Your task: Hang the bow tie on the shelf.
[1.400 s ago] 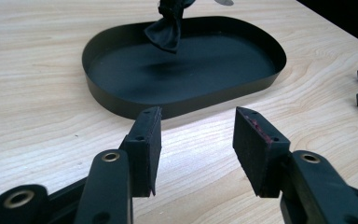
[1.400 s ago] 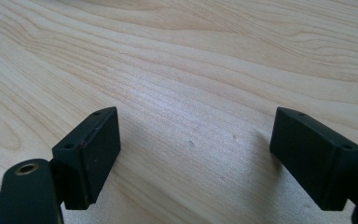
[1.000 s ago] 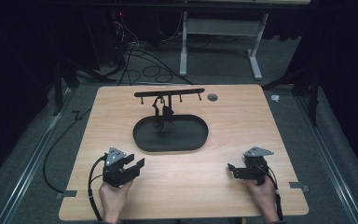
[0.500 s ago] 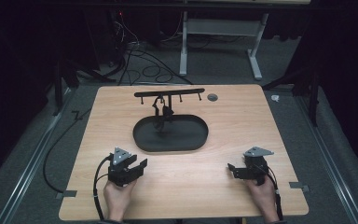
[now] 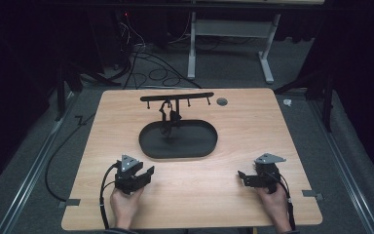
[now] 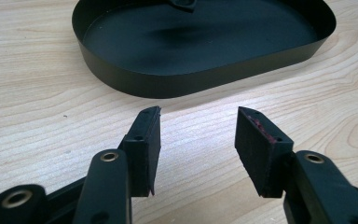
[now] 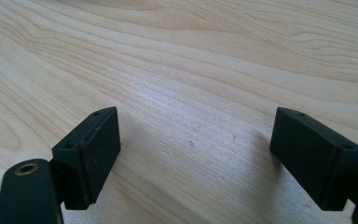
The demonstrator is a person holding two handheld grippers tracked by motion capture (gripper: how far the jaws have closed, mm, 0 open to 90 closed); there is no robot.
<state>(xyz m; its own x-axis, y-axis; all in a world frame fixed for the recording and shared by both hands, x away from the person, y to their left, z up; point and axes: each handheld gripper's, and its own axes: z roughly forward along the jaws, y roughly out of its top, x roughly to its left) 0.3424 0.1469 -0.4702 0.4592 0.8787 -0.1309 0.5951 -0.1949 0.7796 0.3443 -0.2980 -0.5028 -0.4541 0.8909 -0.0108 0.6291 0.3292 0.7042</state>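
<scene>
Nearest the counter's (image 5: 190,195) front edge, the left tool (image 5: 146,174) and right tool (image 5: 243,178) gape empty, jaws spread and grasping nothing. Just beyond the left tool lies the black oval tray (image 5: 195,146), with its hook stand (image 5: 176,97) farther back.

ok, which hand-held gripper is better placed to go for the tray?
Left, probably. The left hand-held gripper faces the tray with open jaws and nothing between them. The right hand-held gripper faces bare table, farther off to the side.
</scene>
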